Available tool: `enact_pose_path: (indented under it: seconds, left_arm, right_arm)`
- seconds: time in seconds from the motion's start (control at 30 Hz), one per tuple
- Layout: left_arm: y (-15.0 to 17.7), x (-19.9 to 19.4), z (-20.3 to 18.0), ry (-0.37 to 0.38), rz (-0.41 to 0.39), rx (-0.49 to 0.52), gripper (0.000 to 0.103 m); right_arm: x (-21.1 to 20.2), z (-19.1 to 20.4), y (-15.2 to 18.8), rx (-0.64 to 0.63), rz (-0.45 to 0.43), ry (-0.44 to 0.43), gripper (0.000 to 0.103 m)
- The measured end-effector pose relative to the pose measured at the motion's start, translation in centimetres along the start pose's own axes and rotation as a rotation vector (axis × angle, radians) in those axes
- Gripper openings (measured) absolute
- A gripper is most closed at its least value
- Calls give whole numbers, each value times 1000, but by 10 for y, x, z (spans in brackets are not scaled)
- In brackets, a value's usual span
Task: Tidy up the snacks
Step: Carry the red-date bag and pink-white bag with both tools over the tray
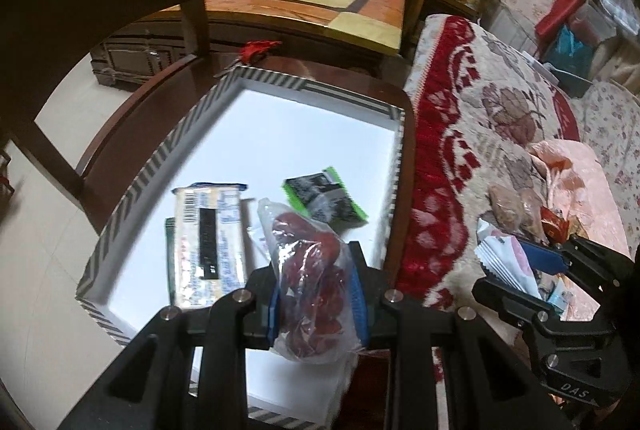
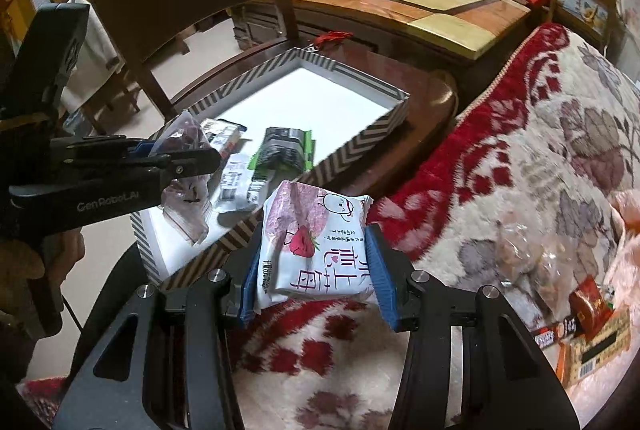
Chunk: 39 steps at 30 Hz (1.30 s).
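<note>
A living room with a glossy wooden table against a pale panelled wall, framed photos and soft toys on it, lies behind a dark wooden chair (image 1: 120,102) whose polished seat carries a shallow rectangular box (image 1: 168,150) with a grey-and-white chevron rim and a smooth white floor. Beside the chair runs a sofa under a plush cream blanket (image 1: 480,118) woven with red and brown flower shapes. In the box lie a flat yellow-and-white cracker packet (image 1: 210,242) with a black label strip and a crinkled black-and-green sachet (image 1: 324,196), apart from each other. The left gripper (image 1: 318,294) is closed on a clear, crumpled plastic bag of dark red dried fruit (image 1: 312,278), its blue pads pressing both sides, held above the near part of the box. The right gripper (image 2: 316,270) is clamped on a pillowy white-and-pink strawberry snack packet (image 2: 316,250) with a serrated edge, held above the blanket just beside the box's near rim. More wrapped snacks (image 2: 588,318), shiny and boxy, sit on the sofa at the right.
</note>
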<state>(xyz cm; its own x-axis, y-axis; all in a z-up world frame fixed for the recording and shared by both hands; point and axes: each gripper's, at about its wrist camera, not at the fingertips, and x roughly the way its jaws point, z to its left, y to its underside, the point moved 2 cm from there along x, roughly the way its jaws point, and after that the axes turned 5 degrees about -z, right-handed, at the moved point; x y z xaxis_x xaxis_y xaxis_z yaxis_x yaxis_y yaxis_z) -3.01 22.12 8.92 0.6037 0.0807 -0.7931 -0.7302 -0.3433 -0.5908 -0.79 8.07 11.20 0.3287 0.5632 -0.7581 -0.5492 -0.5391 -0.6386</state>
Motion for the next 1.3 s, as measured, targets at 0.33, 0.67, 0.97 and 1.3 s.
enact_pose_path:
  seconds: [0.33,0.67,0.97,1.3]
  left_arm:
    - [-3,5,31,-40,7,-48,30]
    - [0,13,48,-77,22,-65,30]
    - [4,21,58,-88,37,-78,30]
    - [4,24,62,-90,38,-75,30]
  right_arm:
    - [13,21,-15,-40,7,-30,46]
    - [36,38,-35,-72,26,-61,46]
    - [64,55,-48,-109,58,-91,46]
    - [102,59,-51,-144,115,-78,46]
